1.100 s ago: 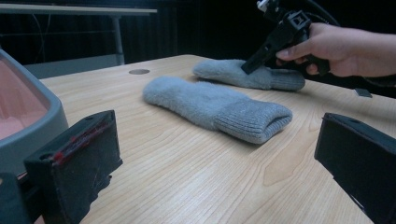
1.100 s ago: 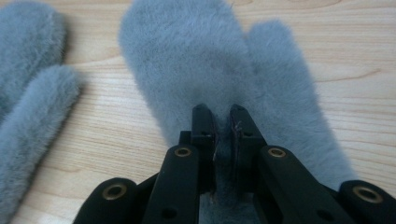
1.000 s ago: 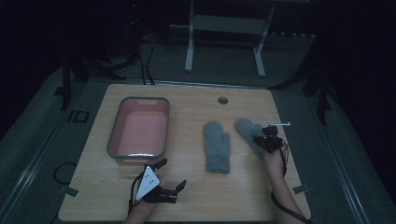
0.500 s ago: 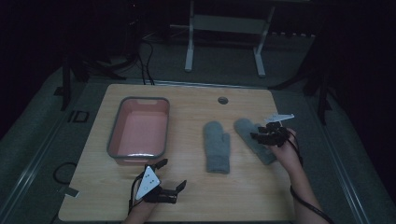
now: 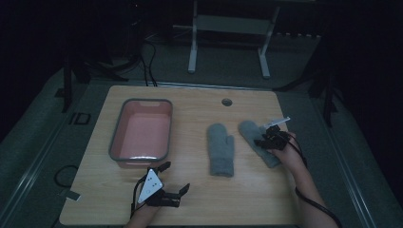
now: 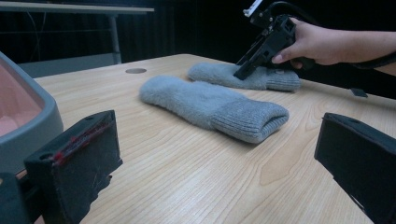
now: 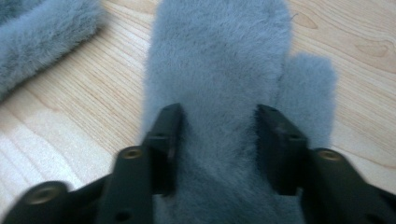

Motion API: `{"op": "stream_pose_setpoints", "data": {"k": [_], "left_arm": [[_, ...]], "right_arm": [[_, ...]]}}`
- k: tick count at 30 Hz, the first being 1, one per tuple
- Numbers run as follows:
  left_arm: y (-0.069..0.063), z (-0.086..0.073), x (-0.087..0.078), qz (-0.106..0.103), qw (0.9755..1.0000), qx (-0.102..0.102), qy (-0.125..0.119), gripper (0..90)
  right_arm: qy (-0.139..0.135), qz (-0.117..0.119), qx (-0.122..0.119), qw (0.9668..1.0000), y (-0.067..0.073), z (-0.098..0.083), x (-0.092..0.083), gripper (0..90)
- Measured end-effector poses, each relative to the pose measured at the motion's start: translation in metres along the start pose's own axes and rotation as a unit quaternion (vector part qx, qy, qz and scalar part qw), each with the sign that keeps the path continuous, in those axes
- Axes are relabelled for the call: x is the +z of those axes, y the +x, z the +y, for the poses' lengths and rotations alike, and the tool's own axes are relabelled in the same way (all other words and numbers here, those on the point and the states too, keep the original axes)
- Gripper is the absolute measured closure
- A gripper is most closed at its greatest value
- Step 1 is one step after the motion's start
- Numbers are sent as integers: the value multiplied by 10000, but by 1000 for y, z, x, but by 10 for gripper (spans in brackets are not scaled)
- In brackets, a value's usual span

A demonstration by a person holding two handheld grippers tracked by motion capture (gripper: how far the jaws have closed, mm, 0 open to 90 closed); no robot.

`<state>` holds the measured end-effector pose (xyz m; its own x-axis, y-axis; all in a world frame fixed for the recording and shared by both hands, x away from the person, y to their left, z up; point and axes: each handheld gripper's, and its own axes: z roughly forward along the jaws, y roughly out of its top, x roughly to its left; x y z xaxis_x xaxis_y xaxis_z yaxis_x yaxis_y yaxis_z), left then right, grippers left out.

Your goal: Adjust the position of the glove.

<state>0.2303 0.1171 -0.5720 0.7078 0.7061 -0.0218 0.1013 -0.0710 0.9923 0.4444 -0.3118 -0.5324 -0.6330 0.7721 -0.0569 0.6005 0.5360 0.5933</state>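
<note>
Two grey fuzzy mittens lie side by side on the wooden table. The left mitten [image 5: 222, 149] [image 6: 210, 105] [image 7: 42, 42] lies free. My right gripper [image 5: 263, 140] [image 6: 243, 72] [image 7: 217, 144] points down onto the right mitten [image 5: 249, 130] [image 6: 219, 74] [image 7: 219, 70]. Its jaws stand astride the mitten's middle with fur between them; they have just been closing, and the gap is still wide. My left gripper [image 5: 175, 177] [image 6: 215, 172] rests open near the front edge, with nothing between its jaws.
A pink tray with a grey rim [image 5: 114, 142] [image 6: 32, 116] sits on the left half of the table, just beyond my left gripper. A round cable hole [image 5: 226, 102] is near the far edge. Stands and cables occupy the dark floor behind.
My right gripper has shifted a little over the right mitten and its jaws now stand apart on it. The left gripper and the left mitten have not moved.
</note>
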Motion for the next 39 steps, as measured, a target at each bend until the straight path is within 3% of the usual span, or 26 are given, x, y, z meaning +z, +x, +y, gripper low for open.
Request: {"op": "stream_pose_setpoints", "data": {"k": [2,6,9,13,14,15,16,23,27,28,29,33,34,35,37,39], "left_arm": [[0,0,0,-1,10000,5,1,4],[0,0,0,4,10000,-10,1,5],[0,0,0,12,10000,-11,-3,4],[0,0,0,19,10000,-13,11,4],[0,0,0,19,10000,-13,11,4],[0,0,0,16,10000,-6,13,4],[0,0,0,16,10000,4,22,4],[0,0,0,-2,10000,6,23,4],[-1,0,1,-25,10000,7,27,4],[-1,0,1,-25,10000,10,30,5],[-1,0,1,-24,10000,10,31,5],[-1,0,1,-24,10000,-2,42,5],[0,0,1,-32,10000,-1,48,4],[0,0,1,-32,10000,-1,48,4],[0,0,1,-28,10000,-3,44,5],[0,0,1,-23,10000,1,45,5]], "right_arm": [[-88,-47,96,9999,3,-2,1,634],[-384,-57,721,9966,5,-8,-2,789],[-437,-418,1093,9922,13,-8,-6,813],[-489,-788,1873,9779,24,-1,-18,820],[-489,-788,1873,9779,24,-1,-18,820],[-483,-876,2027,9741,27,1,-20,819],[-440,-1062,2301,9664,34,3,-24,820],[-145,-1724,2546,9515,52,0,-25,819],[-116,-1694,2579,9511,54,-5,-22,815],[-60,-1621,2514,9542,54,-9,-16,805],[-69,-1573,2512,9550,54,-10,-14,799],[-139,-1489,2554,9552,52,-13,-14,756],[-192,-1349,2555,9572,51,-12,-16,629],[-245,-1311,2525,9584,51,-12,-19,570],[-377,-1083,2601,9587,50,-13,-25,482],[-385,-1004,2608,9594,50,-13,-28,448]]}}
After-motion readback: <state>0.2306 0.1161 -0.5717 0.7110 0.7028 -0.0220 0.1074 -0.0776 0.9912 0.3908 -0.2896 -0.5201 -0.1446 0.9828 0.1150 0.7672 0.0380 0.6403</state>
